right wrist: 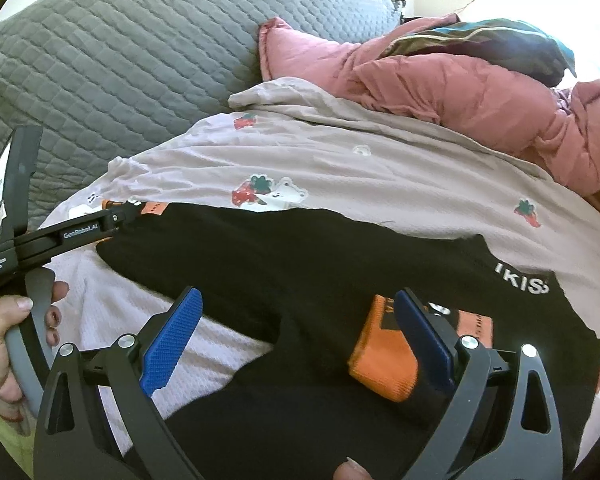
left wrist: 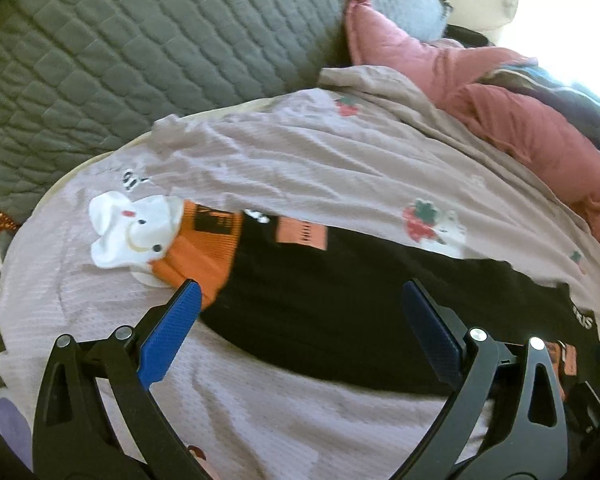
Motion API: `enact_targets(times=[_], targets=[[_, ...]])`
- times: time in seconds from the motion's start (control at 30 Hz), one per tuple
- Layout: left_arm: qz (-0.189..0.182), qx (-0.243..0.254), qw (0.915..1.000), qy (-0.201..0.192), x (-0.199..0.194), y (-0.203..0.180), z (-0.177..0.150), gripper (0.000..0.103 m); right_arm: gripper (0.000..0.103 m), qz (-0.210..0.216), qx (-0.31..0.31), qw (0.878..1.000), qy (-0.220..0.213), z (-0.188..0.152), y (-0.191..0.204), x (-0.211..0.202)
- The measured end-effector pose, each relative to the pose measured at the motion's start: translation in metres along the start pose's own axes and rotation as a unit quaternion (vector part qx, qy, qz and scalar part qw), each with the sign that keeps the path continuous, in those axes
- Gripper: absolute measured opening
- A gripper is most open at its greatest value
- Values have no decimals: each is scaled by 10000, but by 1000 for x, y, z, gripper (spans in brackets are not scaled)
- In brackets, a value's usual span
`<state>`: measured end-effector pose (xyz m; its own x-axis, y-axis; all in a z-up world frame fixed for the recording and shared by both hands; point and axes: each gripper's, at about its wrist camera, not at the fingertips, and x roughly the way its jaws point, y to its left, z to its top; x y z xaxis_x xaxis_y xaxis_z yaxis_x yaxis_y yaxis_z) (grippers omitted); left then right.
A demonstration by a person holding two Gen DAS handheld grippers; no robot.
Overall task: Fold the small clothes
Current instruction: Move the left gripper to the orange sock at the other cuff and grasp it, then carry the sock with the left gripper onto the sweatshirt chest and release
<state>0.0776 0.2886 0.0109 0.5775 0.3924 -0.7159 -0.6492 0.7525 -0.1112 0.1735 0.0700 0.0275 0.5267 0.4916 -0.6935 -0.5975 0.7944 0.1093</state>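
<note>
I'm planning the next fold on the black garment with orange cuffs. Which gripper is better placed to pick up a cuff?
Right, probably. The right gripper hangs open with one blue finger over an orange ribbed cuff of the black garment. The left gripper is open too, above plain black cloth, its cuff off to one side.

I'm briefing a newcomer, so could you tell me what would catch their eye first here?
Probably the black garment spread across the pale printed sheet, with orange cuffs at each end. Next, the white sock with a face beside the left cuff. Both open tongs, left and right, hover above.

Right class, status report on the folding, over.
Left gripper open, right gripper open, both empty. Black garment spread flat on bedsheet. White sock lying on its orange cuff.
</note>
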Motion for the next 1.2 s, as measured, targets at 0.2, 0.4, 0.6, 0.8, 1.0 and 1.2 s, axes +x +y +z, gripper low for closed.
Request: enact_targets(times=[0.2, 0.4, 0.6, 0.8, 1.0, 1.2], targets=[[169, -284, 9993, 165, 14, 18, 0, 93, 96, 89, -146, 9999, 24, 6, 12, 12], [73, -483, 9985, 241, 26, 28, -1, 93, 96, 187, -256, 9995, 28, 10, 21, 22], [179, -554, 9978, 315, 44, 32, 1, 81, 96, 302, -155, 9994, 51, 5, 21, 30], [453, -487, 9969, 410, 67, 32, 2, 66, 96, 319, 74, 9994, 75, 1, 11, 32], [302, -693, 9969, 222, 60, 44, 5, 18, 96, 348, 243, 9991, 14, -2, 4, 26], [-403, -673, 9968, -167, 37, 42, 11, 6, 96, 344, 458, 9983, -67, -8, -9, 11]])
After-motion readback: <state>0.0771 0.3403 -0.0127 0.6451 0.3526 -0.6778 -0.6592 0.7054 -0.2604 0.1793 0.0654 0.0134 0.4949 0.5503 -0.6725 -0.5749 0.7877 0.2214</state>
